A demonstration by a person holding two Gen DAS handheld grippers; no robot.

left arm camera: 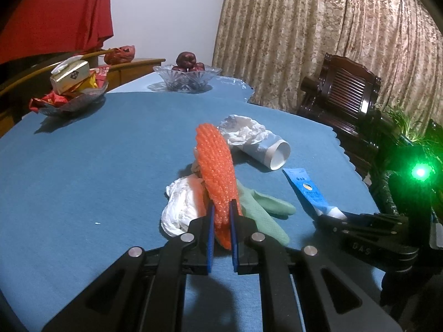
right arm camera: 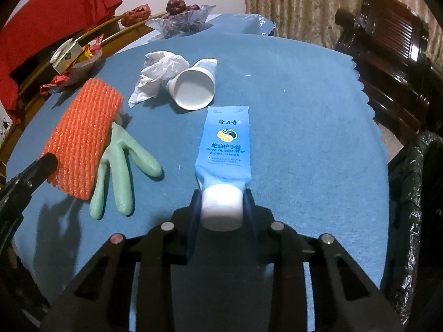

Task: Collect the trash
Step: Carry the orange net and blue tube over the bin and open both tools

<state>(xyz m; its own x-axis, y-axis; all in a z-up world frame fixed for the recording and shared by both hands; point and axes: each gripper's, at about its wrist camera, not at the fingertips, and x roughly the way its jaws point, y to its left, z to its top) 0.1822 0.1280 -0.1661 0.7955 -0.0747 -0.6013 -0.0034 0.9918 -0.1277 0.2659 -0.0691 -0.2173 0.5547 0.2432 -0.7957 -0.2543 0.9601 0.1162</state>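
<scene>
You've got both claws loaded right now, so this is the pickup step wrapping up. Your left claw (left arm camera: 221, 221) is clamped on the orange foam net (left arm camera: 216, 171), holding it upright just beside the green glove (left arm camera: 263, 210), which lies flat on the counter (left arm camera: 83, 166). Your right claw (right arm camera: 221, 207) is pinched around the white cap end of the hand cream tube (right arm camera: 225, 144), on the far side of the glove from the net; the tube's body looks like it's resting on the blue cloth or barely off it.

Next move, I'd guess: lift both clear and swing them to the black trash bag (right arm camera: 409, 193) at the counter's right edge. The net is floppy, so watch it doesn't drag the glove along.

Left behind, past the glove: a paper cup (right arm camera: 193, 88) on its side touching a crumpled tissue (right arm camera: 157, 72), plus another white wad (left arm camera: 180, 207) right by the net.

Readable stuff: the tube says "SNAKE OIL HAND CREAM" under Chinese characters, and the right claw's body reads "DAS" in the left view.
</scene>
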